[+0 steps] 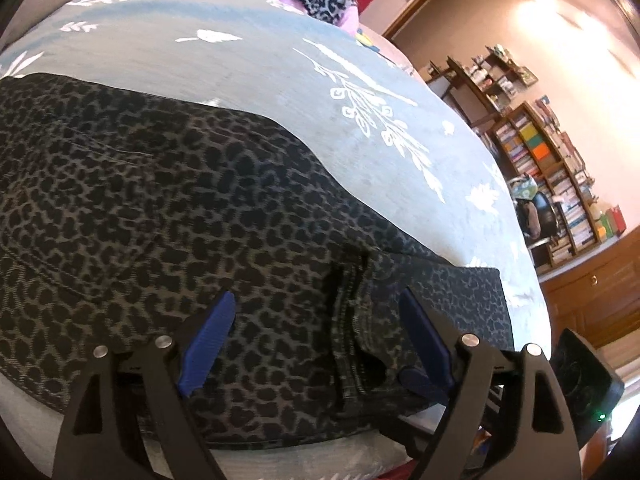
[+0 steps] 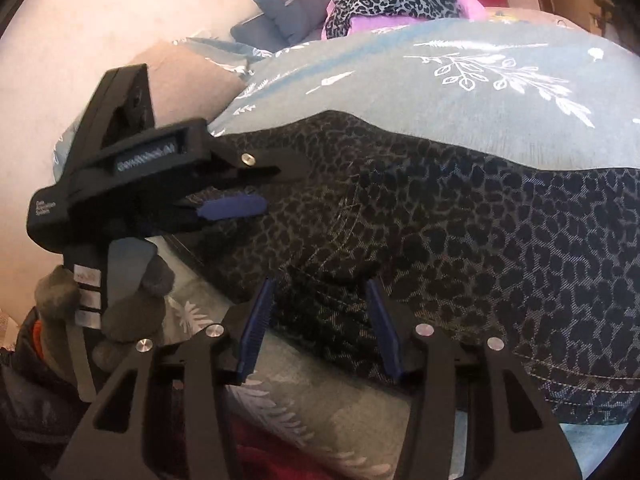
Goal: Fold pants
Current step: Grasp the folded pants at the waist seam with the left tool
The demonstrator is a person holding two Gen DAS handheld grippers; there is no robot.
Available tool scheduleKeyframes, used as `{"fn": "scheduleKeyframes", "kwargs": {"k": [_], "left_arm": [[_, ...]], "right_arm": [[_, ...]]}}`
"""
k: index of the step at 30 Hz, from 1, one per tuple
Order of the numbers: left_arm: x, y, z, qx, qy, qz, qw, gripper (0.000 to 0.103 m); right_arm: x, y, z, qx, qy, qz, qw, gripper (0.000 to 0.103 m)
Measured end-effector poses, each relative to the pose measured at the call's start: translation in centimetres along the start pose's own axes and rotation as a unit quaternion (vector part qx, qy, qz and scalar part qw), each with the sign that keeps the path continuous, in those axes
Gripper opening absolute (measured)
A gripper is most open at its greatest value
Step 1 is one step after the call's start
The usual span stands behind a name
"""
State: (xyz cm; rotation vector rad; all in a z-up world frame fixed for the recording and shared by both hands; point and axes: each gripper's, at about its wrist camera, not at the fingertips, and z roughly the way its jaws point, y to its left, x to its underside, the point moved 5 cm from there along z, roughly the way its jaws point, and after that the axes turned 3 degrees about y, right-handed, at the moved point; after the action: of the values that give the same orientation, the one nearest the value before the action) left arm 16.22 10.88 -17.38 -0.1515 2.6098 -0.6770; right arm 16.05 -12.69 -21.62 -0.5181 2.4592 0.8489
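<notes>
pants [image 1: 168,208] flat on bedspread [image 1: 280,64] | both grippers' jaws apart, prob. no grip

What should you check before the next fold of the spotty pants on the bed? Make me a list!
1. Pants lying flat on the blue bedsheet: ok.
2. Left hand-held gripper open, its blue pads apart over the fabric: ok.
3. Right hand-held gripper open at the pants' near edge: ok.
4. Fabric gripped for the next fold: not ok, neither one pinches it yet.
5. Bunched seam between the left pads smoothed out: not ok.
6. Far end of the pants straight: cannot tell, it runs out of view.
</notes>
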Motion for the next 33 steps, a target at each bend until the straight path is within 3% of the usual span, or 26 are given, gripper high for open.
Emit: {"fn": "scheduleKeyframes", "kwargs": {"k": [7,14,15,17,19,24,30,33], "left_arm": [[0.0,-2.9,2.8,-0.002,0.046,0.021,0.9987,0.083],[0.7,-5.5,5.7,0.043,0.102,0.021,0.9936,0.081],[0.8,-5.9,6.0,0.047,0.107,0.021,0.9929,0.078],[1.0,-6.2,6.3,0.034,0.108,0.029,0.9932,0.063],[0.9,-6.1,6.7,0.009,0.110,0.034,0.9933,0.032],[-0.1,-5.4,5.2,0.005,0.087,0.028,0.9958,0.011],[-2.0,-3.5,2.1,-0.009,0.038,0.022,0.9990,0.007],[-1.9,-2.9,1.9,-0.007,0.041,0.015,0.9990,0.007]], "right_arm": [[0.8,-0.5,-2.0,0.002,-0.014,-0.001,1.000,0.050],[1.5,-3.7,-5.7,0.026,-0.056,0.048,0.997,0.050],[1.5,-4.2,-6.2,0.031,-0.063,0.054,0.996,0.050],[1.3,-5.2,-7.3,0.040,-0.077,0.067,0.994,0.050],[1.1,-6.0,-8.3,0.047,-0.090,0.079,0.992,0.050],[0.4,-7.2,-10.3,0.069,-0.119,0.093,0.986,0.050],[-0.5,-9.0,-12.2,0.098,-0.143,0.104,0.979,0.050],[-1.2,-9.8,-12.5,0.124,-0.149,0.107,0.975,0.050]]}}
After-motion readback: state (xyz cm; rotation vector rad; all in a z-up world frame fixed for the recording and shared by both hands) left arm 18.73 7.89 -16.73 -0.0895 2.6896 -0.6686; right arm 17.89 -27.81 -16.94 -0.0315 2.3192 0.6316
